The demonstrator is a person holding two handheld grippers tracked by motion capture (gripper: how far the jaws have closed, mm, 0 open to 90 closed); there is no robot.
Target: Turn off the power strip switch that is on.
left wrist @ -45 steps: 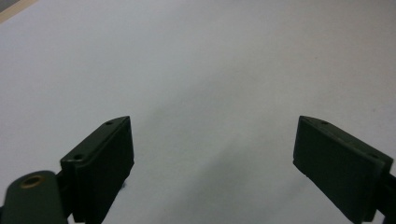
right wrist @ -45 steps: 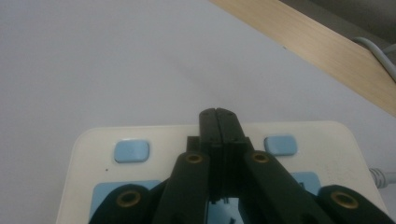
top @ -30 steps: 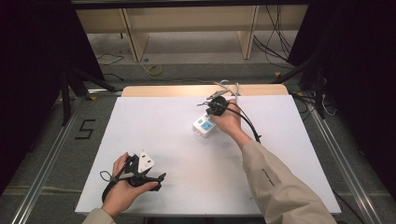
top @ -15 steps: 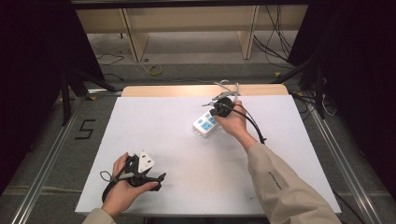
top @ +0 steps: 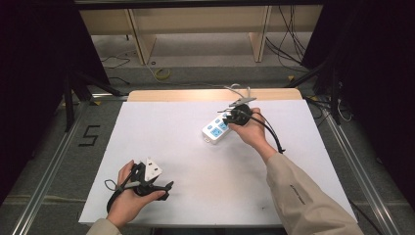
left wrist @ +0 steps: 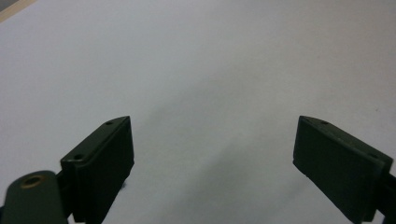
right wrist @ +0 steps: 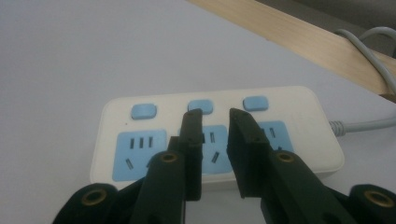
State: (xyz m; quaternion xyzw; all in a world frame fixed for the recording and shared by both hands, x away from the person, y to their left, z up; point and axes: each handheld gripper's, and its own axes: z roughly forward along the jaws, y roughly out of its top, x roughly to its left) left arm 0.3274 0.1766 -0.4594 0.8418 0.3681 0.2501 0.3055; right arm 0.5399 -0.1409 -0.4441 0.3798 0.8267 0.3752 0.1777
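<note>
A white power strip [top: 215, 130] with blue sockets and blue switches lies at the far middle of the white table. My right gripper [top: 228, 118] hovers just over its far end. In the right gripper view the strip [right wrist: 303, 135] lies right behind my right gripper [right wrist: 215, 114]. Its jaws have just been opening and stand a narrow gap apart with nothing between them. My left gripper [top: 166, 191] rests at the near left in a hand. It is wide open over bare table in the left gripper view [left wrist: 212, 140].
The strip's grey cable [right wrist: 364, 123] runs off over the wooden far edge [top: 195, 94] of the table. The white sheet [top: 195, 161] covers the table between the two hands. Shelving and loose cables lie on the floor beyond.
My right hand has drifted a little to the right along the power strip. The left hand and the strip have stayed put.
</note>
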